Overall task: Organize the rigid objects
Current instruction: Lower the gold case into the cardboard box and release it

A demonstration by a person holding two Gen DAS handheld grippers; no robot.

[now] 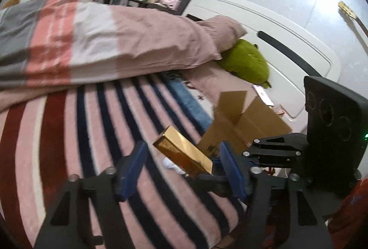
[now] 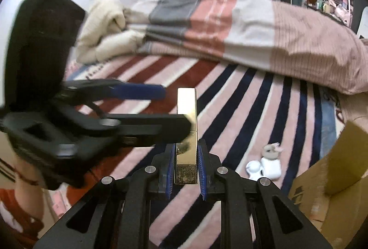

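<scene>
A shiny gold rectangular box (image 2: 186, 134) is clamped between my right gripper's blue pads (image 2: 185, 157) and sticks out forward above the striped blanket. In the left wrist view the same gold box (image 1: 181, 152) sits between the open fingers of my left gripper (image 1: 181, 157), touching neither pad. The left gripper also shows in the right wrist view (image 2: 161, 108), coming in from the left with its jaws either side of the box. An open brown cardboard box (image 1: 243, 125) stands on the bed to the right, also in the right wrist view (image 2: 333, 180).
A small white case with a figure on it (image 2: 266, 166) lies on the striped blanket (image 1: 92, 125) beside the cardboard box. A folded pink and grey duvet (image 1: 103, 42), a green plush (image 1: 248, 60) and a phone (image 1: 263, 95) lie further back, near the white headboard (image 1: 287, 42).
</scene>
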